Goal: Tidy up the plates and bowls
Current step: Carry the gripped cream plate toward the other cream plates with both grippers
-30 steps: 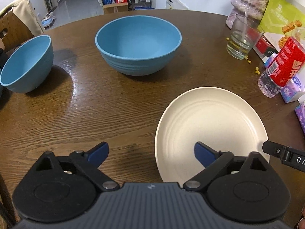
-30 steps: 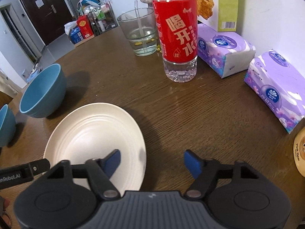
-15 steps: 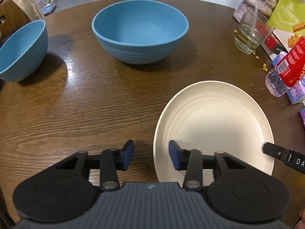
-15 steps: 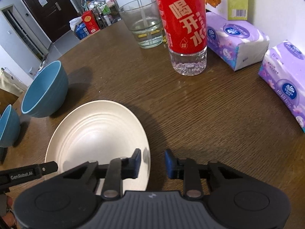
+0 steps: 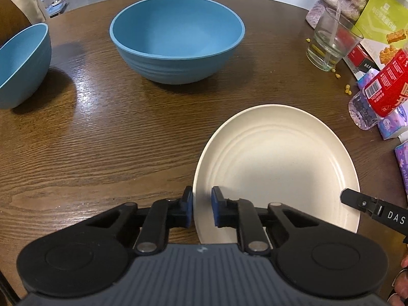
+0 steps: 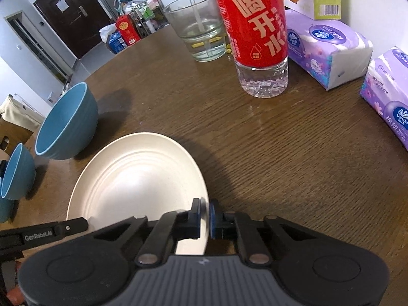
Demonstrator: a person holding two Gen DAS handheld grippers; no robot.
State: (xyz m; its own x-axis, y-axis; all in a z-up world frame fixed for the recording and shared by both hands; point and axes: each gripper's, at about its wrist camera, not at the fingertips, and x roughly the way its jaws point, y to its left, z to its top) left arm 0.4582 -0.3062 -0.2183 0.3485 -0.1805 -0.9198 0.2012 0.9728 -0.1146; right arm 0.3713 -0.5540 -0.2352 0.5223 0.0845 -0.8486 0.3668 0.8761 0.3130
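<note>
A cream plate (image 5: 278,168) lies on the round wooden table (image 5: 102,140), near its front edge. My left gripper (image 5: 202,209) is closing tight on the plate's left rim, one blue pad outside the edge and one inside. In the right wrist view my right gripper (image 6: 205,215) pinches the right rim of the same plate (image 6: 137,178). A large blue bowl (image 5: 176,38) stands behind the plate. A smaller blue bowl (image 5: 20,63) sits at the far left. Both bowls are empty.
Along the right side stand a glass with a straw (image 5: 331,43), a red-labelled water bottle (image 6: 257,33), two purple tissue packs (image 6: 329,48) and a green snack bag (image 5: 382,20). Crumbs lie near the glass. Another blue bowl's edge (image 6: 5,209) shows at far left.
Both grippers went from wide open to shut, each closing around a rim of the cream plate. Both tipped slightly further down toward the table; the plate and bowls stayed put.
</note>
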